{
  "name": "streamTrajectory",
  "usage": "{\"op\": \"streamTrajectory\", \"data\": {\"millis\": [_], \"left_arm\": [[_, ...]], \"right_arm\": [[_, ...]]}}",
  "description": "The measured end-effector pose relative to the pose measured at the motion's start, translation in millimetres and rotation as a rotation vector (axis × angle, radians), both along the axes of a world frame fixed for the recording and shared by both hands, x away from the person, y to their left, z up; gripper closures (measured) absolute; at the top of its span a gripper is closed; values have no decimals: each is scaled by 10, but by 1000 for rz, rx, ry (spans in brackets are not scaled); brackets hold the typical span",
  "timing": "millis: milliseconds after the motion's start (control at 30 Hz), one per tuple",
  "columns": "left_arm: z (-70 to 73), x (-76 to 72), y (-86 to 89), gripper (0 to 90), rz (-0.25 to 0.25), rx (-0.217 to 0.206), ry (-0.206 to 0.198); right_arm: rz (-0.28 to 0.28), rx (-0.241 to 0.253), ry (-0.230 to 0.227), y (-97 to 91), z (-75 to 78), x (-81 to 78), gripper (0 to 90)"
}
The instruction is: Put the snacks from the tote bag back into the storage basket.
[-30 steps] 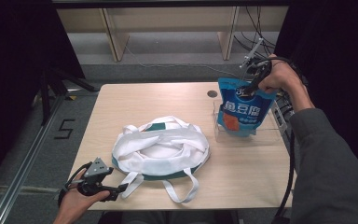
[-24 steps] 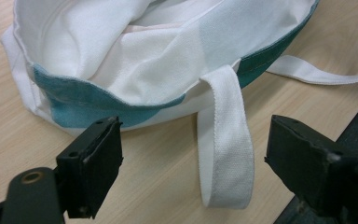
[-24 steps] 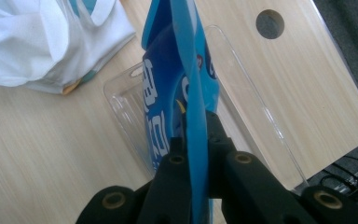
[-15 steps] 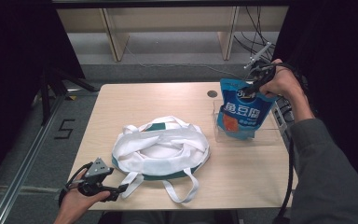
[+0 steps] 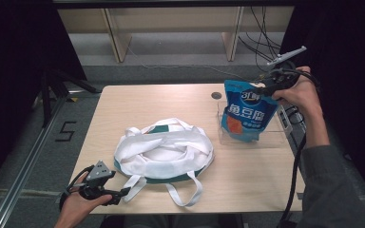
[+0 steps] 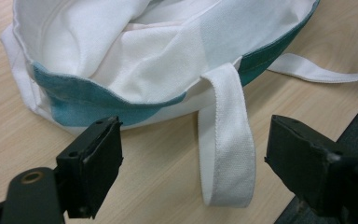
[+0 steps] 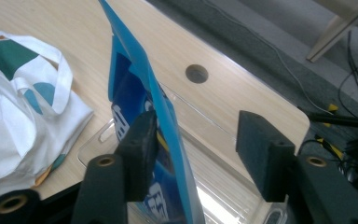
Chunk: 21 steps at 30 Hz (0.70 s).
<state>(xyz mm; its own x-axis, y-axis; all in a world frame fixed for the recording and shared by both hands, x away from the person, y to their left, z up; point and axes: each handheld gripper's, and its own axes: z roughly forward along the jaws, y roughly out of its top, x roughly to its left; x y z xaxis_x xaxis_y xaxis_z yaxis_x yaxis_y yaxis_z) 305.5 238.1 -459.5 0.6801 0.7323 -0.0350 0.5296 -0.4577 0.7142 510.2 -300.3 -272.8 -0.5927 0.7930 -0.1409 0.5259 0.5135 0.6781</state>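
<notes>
Blue snack pouch (image 5: 245, 114), upright in clear tray (image 5: 275, 137), top edge uppermost

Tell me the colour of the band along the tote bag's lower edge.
Teal green, against the white tote bag; the left gripper view shows the band best.

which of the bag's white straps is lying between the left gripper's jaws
The white webbing strap loop hanging off the near teal-trimmed edge of the white cloth tote bag. It lies flat on the table between the left gripper's open jaws; the other strap rests on top of the bag.
</notes>
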Motion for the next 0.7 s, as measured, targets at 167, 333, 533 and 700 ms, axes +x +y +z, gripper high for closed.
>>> {"op": "streamTrajectory", "data": {"millis": [167,333,533,700], "left_arm": [[14,5,14,178,-19,26,6],[7,3,6,178,-3,13,-2],[6,0,3,178,-3,9,0],[4,-11,-3,178,2,-3,9]], "right_arm": [[-44,12,-47,-149,-57,-229,435],[-107,50,-68,-280,-163,-471,416],[-140,77,-79,-379,-419,-682,420],[-177,83,-24,-453,-612,-721,426]]}}
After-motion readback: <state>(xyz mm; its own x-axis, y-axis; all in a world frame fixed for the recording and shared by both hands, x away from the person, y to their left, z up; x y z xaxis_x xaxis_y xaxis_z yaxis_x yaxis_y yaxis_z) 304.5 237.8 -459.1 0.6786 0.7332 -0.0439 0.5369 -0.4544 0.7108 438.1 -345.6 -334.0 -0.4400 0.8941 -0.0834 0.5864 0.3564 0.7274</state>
